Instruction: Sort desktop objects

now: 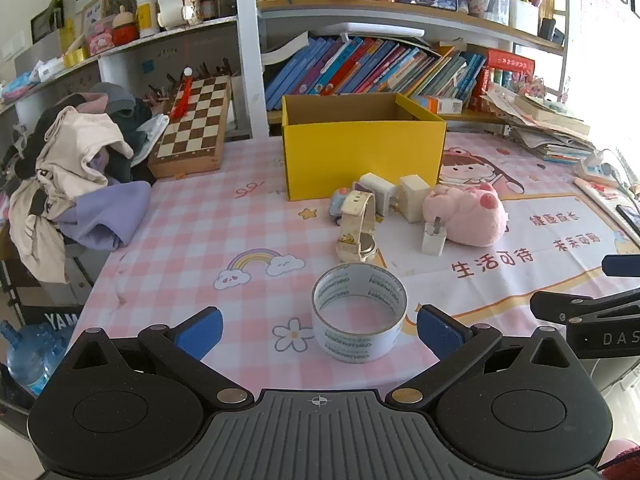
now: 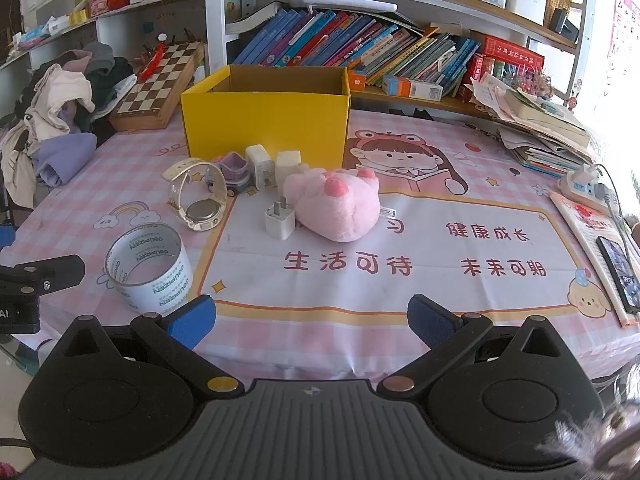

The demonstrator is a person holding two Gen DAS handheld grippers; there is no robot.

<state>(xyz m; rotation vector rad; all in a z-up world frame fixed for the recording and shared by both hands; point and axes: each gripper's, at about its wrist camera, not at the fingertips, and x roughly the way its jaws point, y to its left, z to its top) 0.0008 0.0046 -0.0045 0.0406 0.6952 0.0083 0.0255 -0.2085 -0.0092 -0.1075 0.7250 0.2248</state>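
A roll of clear tape [image 1: 359, 312] [image 2: 149, 266] stands on the pink checked tablecloth, just ahead of my open left gripper [image 1: 319, 330] and between its blue pads without touching them. Beyond it lie a cream watch [image 1: 357, 224] [image 2: 199, 196], three white chargers [image 1: 433, 236] [image 2: 279, 220], a small toy car [image 1: 338, 202] [image 2: 234, 168] and a pink plush [image 1: 466, 214] [image 2: 336, 204]. An open yellow box [image 1: 362, 148] [image 2: 264, 120] stands behind them. My right gripper [image 2: 312, 322] is open over bare cloth near the front edge, with nothing in it.
A chessboard box [image 1: 192, 128] and a heap of clothes [image 1: 76, 172] fill the left side. Stacked books and papers [image 2: 540, 124], a power strip [image 2: 584, 184] and a phone [image 2: 620, 276] lie along the right edge. Bookshelves [image 1: 360, 68] rise behind the table.
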